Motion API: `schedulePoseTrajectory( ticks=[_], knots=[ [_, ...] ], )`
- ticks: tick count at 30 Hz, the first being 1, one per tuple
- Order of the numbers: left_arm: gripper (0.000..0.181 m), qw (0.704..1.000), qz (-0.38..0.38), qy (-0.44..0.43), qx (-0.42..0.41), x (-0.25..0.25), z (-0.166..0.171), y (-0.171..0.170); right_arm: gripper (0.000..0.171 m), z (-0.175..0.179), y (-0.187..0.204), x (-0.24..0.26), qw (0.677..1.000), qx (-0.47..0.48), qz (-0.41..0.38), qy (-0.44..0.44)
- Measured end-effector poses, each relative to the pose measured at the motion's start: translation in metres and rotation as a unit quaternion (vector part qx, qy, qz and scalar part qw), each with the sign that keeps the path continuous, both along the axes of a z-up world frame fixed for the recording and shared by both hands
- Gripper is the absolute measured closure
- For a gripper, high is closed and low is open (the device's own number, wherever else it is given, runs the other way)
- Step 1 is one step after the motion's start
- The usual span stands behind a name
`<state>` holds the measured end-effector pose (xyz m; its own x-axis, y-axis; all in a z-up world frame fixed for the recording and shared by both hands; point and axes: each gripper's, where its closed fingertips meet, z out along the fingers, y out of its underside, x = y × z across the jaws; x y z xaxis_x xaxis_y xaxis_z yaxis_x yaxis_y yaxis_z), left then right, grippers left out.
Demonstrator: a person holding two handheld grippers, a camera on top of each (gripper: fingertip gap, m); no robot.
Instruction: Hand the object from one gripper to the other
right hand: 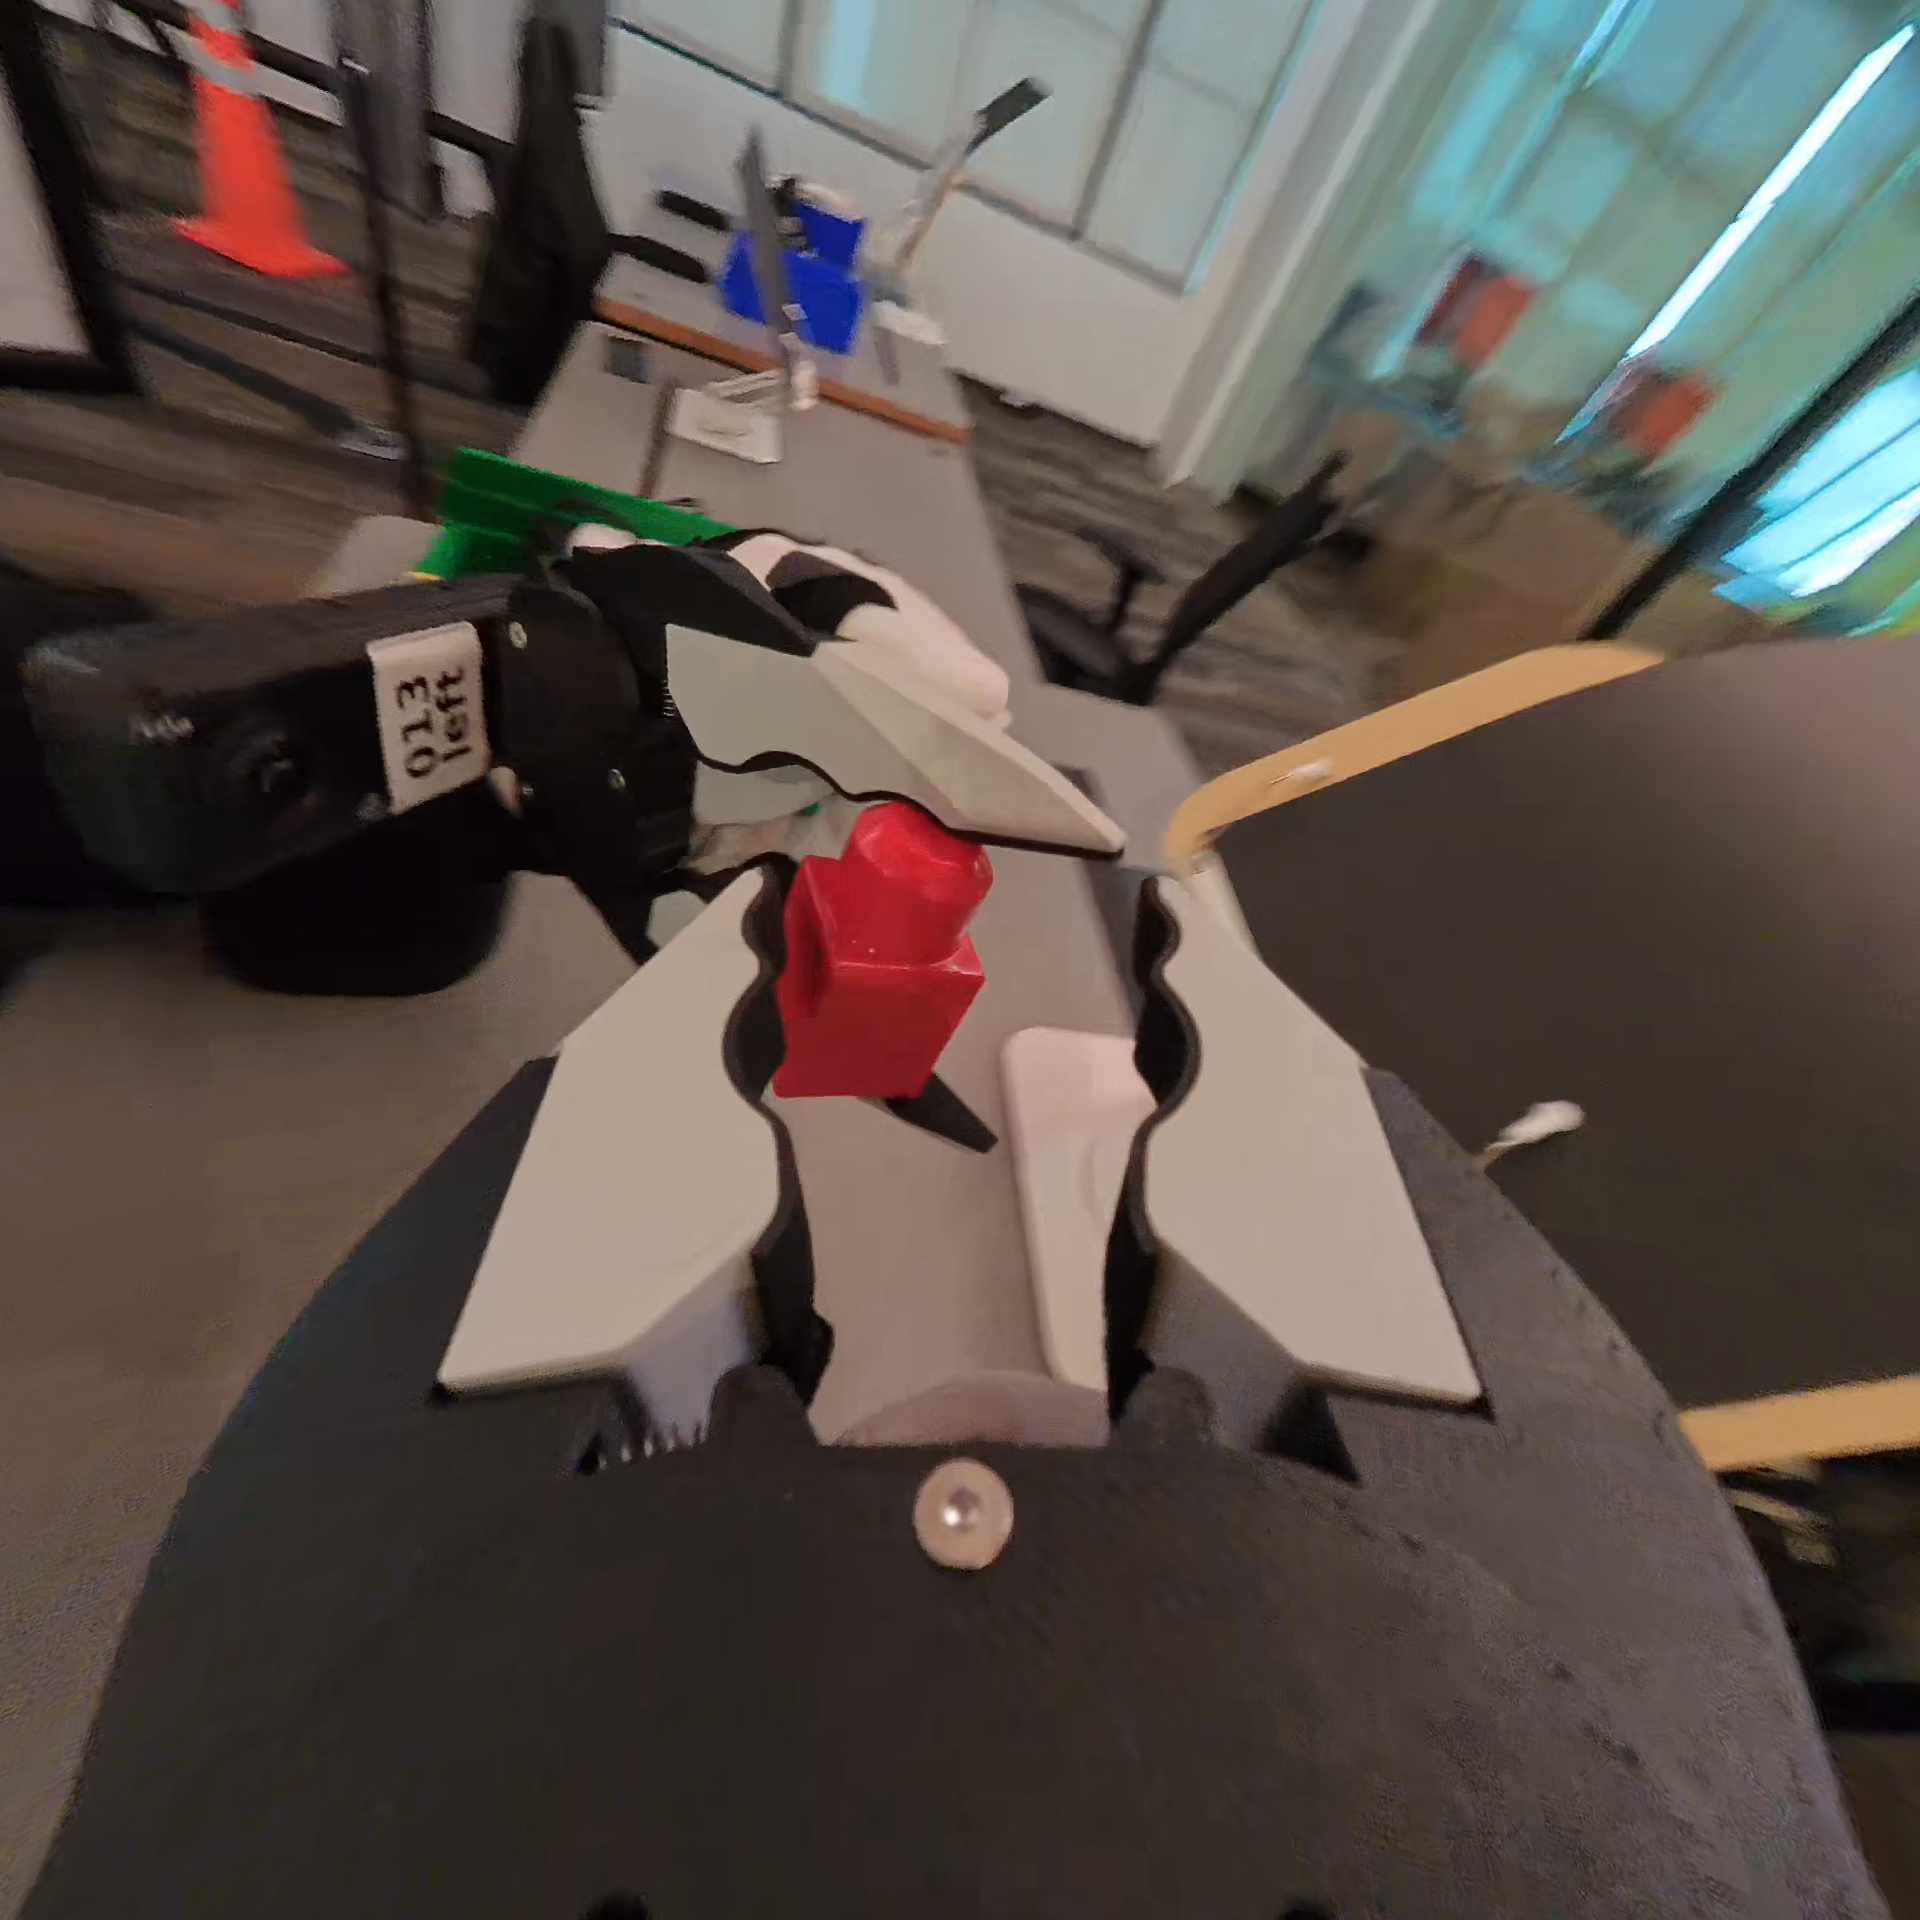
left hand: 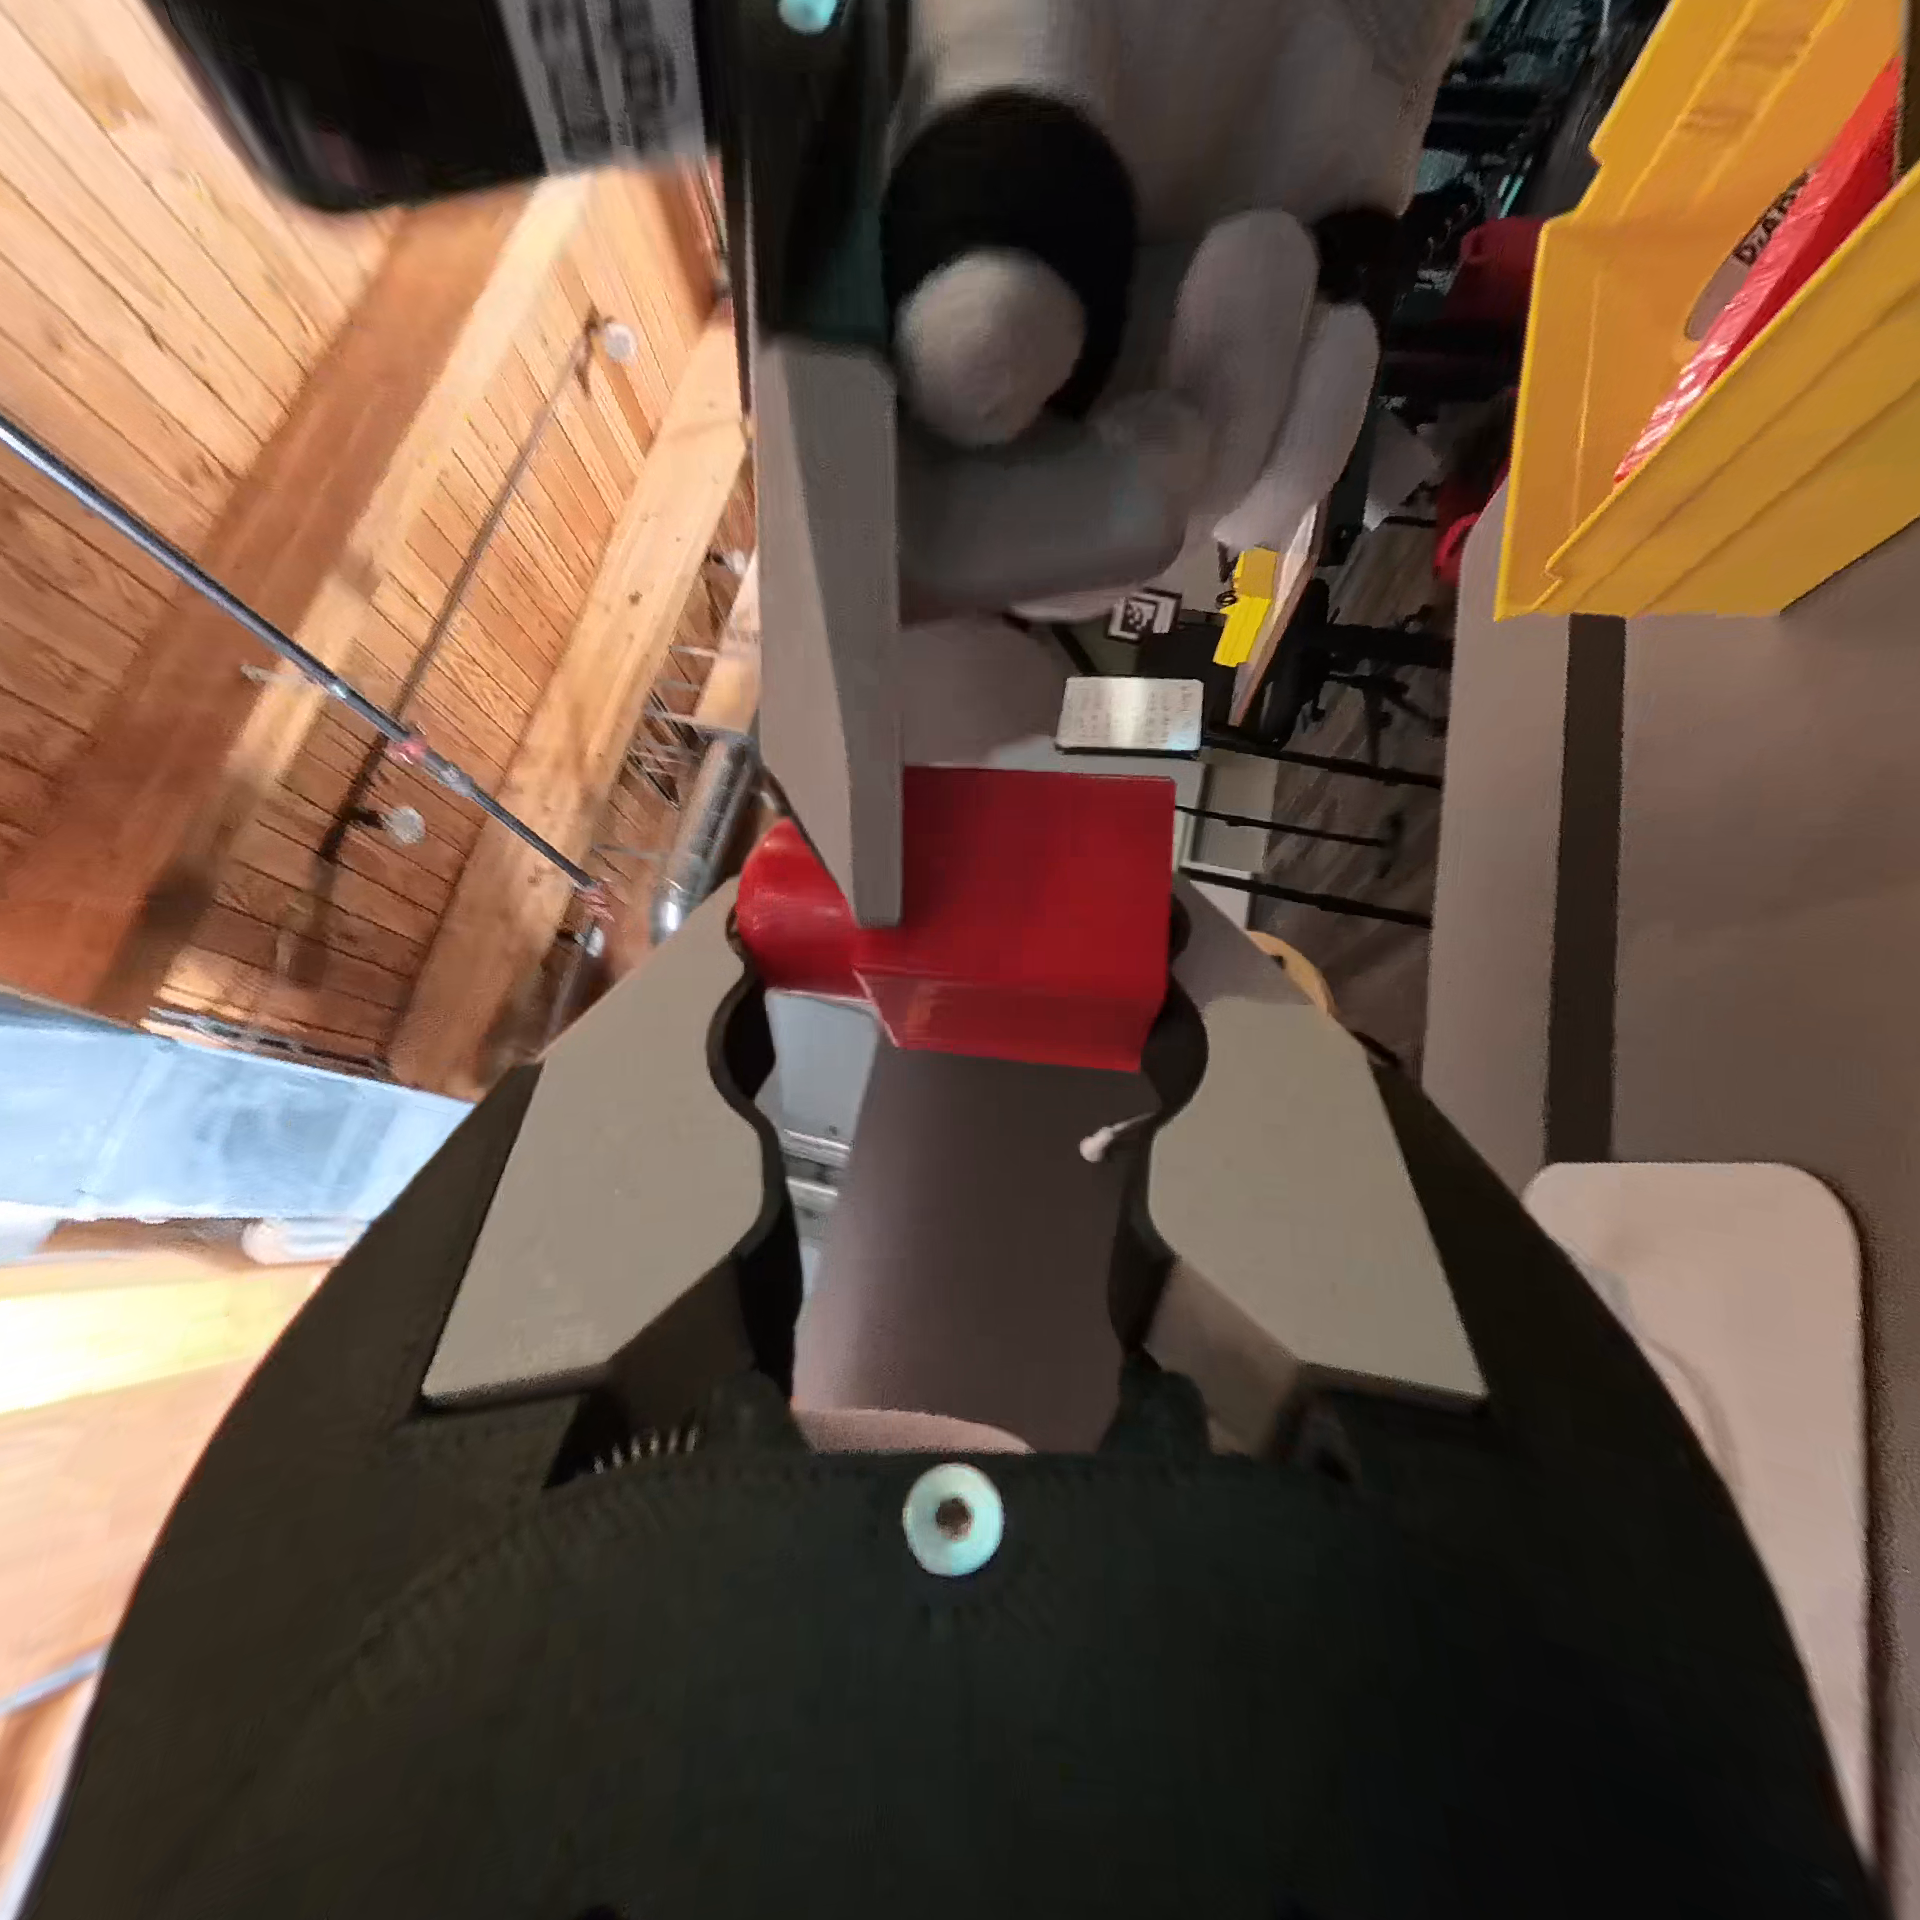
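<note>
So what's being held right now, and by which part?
The left claw pinches the red block end to end, stud and base; the right claw is open.

An office-like lab or workroom is showing here: long grey desks are running toward twelve o'clock, a black swivel chair is standing at one o'clock, an orange traffic cone at eleven, stacked yellow plastic bins at two, under a wooden plank ceiling.

An orange traffic cone stands at eleven o'clock, blue bins near twelve, and a black office chair at one. Stacked yellow bins sit at two o'clock on the grey table.
</note>
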<state>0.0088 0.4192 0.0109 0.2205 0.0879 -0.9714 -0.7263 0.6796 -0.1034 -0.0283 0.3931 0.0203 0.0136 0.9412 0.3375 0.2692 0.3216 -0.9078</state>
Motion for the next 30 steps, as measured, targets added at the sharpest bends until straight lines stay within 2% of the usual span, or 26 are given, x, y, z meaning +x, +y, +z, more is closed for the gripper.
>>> schedulePoseTrajectory(
  ticks=[1,3,6,9,12,14,16,20,24,27,30],
  knots=[
    [0.111,1.0,0.001,-0.013,-0.019,-0.005,0.001,0.004,0.098,0.009,0.004,0.0,0.999,0.038,-0.025,0.015],
    [0.111,0.994,-0.022,-0.048,-0.098,-0.013,-0.001,0.01,0.103,0.028,0.009,0.005,0.983,0.159,-0.08,0.033],
    [0.111,0.971,-0.062,-0.077,-0.219,-0.02,-0.007,0.009,0.11,0.033,0.0,0.007,0.929,0.352,-0.114,0.0],
    [0.111,0.935,-0.109,-0.07,-0.33,-0.021,-0.019,-0.004,0.116,0.015,-0.011,-0.001,0.878,0.464,-0.099,-0.062],
    [0.111,0.906,-0.128,-0.038,-0.401,-0.026,-0.032,-0.018,0.12,-0.012,-0.012,-0.01,0.845,0.512,-0.083,-0.134],
    [0.111,0.876,-0.15,-0.025,-0.457,-0.03,-0.039,-0.032,0.121,-0.021,-0.017,-0.016,0.829,0.535,-0.069,-0.151],
    [0.111,0.86,-0.175,-0.039,-0.478,-0.033,-0.034,-0.038,0.118,-0.022,-0.021,-0.025,0.806,0.57,-0.069,-0.146],
    [0.111,0.796,-0.269,-0.073,-0.537,-0.035,-0.02,-0.058,0.112,-0.019,-0.032,-0.043,0.77,0.625,-0.063,-0.108],
    [0.111,0.745,-0.331,-0.081,-0.574,-0.037,-0.017,-0.071,0.119,-0.014,-0.038,-0.051,0.761,0.641,-0.065,-0.071],
    [0.111,0.708,-0.351,-0.054,-0.611,-0.036,-0.028,-0.082,0.128,-0.018,-0.044,-0.056,0.761,0.643,-0.053,-0.065],
    [0.111,0.691,-0.356,-0.026,-0.629,-0.034,-0.037,-0.091,0.134,-0.028,-0.046,-0.058,0.765,0.637,-0.036,-0.085]
  ],
)
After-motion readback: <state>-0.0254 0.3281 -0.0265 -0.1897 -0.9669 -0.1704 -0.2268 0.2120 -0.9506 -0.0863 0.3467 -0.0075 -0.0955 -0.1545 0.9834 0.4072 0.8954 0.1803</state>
